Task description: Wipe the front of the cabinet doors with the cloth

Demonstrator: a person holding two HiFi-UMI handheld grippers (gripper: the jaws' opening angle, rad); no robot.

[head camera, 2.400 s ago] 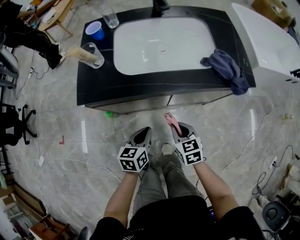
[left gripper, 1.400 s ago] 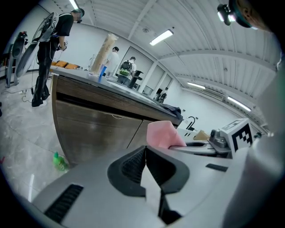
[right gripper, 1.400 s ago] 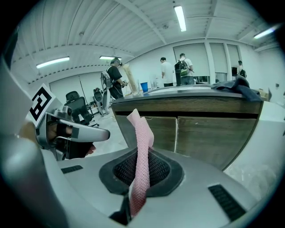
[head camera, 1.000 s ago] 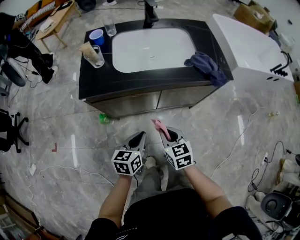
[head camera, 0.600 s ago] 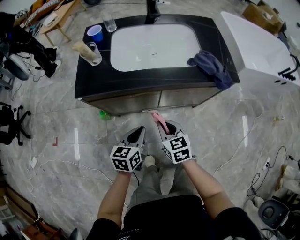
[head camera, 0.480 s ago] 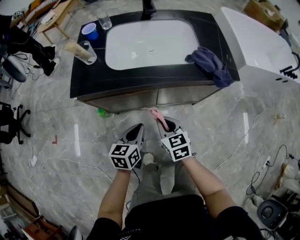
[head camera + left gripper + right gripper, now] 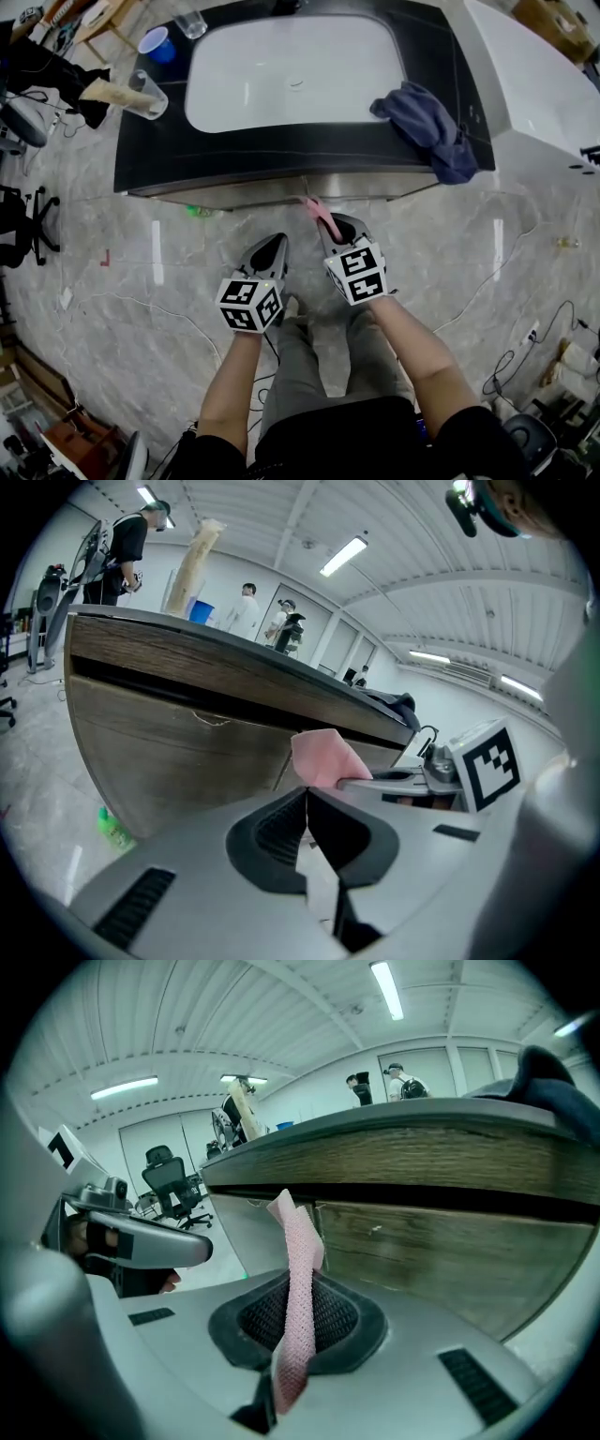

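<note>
My right gripper (image 7: 330, 225) is shut on a pink cloth (image 7: 317, 209), whose free end stands up just short of the cabinet doors (image 7: 246, 193) below the black counter. In the right gripper view the cloth (image 7: 298, 1269) rises between the shut jaws (image 7: 298, 1314), in front of the wood-grain door (image 7: 441, 1251) near the seam between the two doors. My left gripper (image 7: 273, 249) hangs beside it, a little further back, shut with nothing in it (image 7: 307, 803). In the left gripper view the left door (image 7: 178, 747) and the pink cloth (image 7: 323, 758) show ahead.
A white basin (image 7: 291, 66) is set in the counter, with a dark blue rag (image 7: 431, 127) at its right end and a blue cup (image 7: 157, 44) and a glass (image 7: 142, 96) at its left. A green bottle (image 7: 192, 211) lies on the floor. A white tub (image 7: 544, 84) stands at right.
Both grippers and the head have come closer to the cabinet. The pink cloth's tip now sits right at the door fronts. Both grippers stay shut.
</note>
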